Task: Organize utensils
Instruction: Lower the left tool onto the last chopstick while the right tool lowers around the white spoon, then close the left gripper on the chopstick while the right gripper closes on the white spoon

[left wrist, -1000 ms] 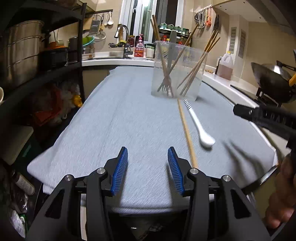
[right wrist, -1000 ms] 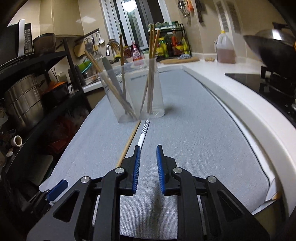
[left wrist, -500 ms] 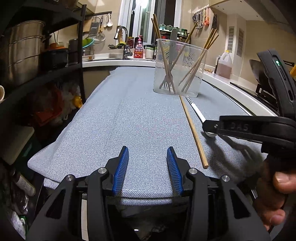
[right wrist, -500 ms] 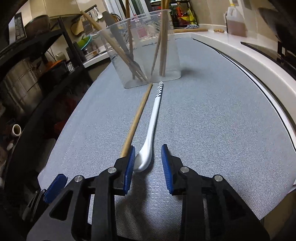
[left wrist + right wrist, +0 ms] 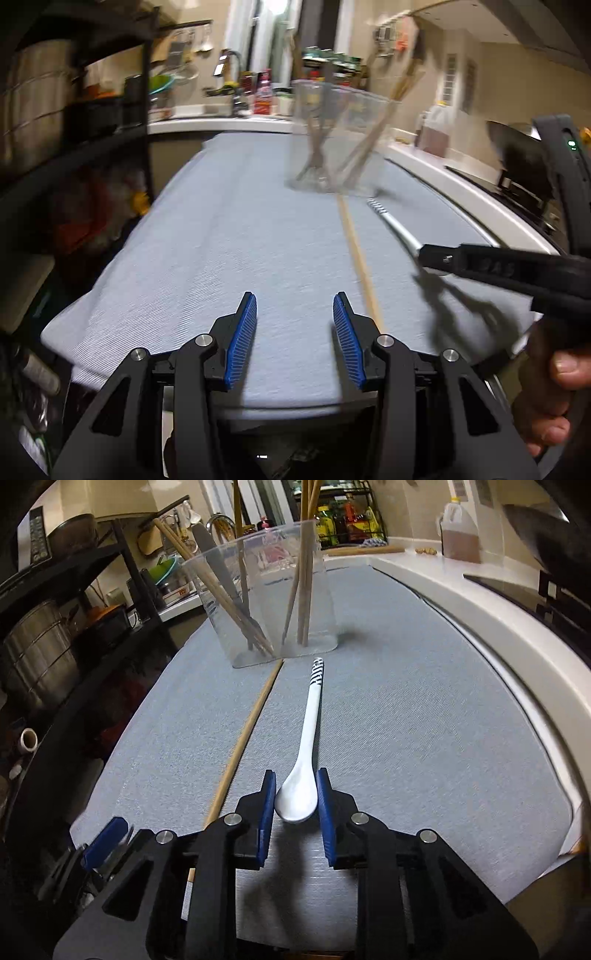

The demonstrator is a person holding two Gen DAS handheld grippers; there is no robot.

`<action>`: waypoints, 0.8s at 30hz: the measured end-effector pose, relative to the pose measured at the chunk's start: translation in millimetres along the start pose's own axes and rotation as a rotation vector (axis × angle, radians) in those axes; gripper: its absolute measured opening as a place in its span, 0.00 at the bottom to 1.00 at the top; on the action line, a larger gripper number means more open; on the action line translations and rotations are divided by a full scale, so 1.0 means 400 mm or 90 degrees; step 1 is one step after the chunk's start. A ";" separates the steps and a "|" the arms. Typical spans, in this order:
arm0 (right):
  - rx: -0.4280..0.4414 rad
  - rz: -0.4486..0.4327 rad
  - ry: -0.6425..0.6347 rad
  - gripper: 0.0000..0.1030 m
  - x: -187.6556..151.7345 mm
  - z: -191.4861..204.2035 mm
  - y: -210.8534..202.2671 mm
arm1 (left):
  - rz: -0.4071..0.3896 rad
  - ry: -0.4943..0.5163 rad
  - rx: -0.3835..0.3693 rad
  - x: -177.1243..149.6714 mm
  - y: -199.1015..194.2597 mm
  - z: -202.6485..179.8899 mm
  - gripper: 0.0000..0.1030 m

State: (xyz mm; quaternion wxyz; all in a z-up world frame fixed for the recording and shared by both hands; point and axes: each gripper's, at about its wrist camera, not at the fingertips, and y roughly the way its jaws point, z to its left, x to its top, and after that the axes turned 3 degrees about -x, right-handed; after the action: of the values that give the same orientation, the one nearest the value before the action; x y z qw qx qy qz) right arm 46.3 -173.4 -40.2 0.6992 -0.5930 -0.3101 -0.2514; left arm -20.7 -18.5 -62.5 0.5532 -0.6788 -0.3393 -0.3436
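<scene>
A white spoon with a striped handle end lies on the grey cloth, handle toward a clear plastic cup that holds chopsticks and a fork. My right gripper has its jaws on either side of the spoon's bowl, close to it; no lift shows. A single wooden chopstick lies left of the spoon. In the left wrist view the spoon, chopstick and cup show, blurred. My left gripper is open and empty near the cloth's front edge.
A black shelf rack with pots stands on the left. A white counter with a cooktop and a wok runs along the right. An oil jug and a sink with bottles are at the back.
My right gripper moved forward and down, and its jaws now flank the spoon's bowl. The left gripper shifted slightly, its view now blurred; it stays open.
</scene>
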 end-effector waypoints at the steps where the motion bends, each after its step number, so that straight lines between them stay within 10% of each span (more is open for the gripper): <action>1: -0.006 -0.004 -0.008 0.22 0.000 -0.007 -0.004 | 0.001 0.009 -0.010 0.002 0.003 -0.015 0.42; 7: -0.017 0.004 -0.011 0.22 -0.003 -0.062 -0.002 | 0.038 0.062 -0.027 -0.006 0.057 -0.092 0.42; 12: -0.007 0.016 -0.013 0.22 -0.011 -0.075 0.009 | 0.029 0.083 0.000 -0.012 0.051 -0.097 0.07; 24: 0.014 -0.043 0.054 0.26 -0.046 -0.096 -0.035 | -0.006 0.050 0.055 -0.023 0.016 -0.024 0.06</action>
State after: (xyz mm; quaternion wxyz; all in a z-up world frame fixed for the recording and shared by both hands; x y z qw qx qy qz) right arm 29.1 -214.1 -48.3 0.7096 -0.5630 -0.3026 -0.2964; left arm -20.9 -29.7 -72.2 0.5933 -0.6386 -0.3352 -0.3575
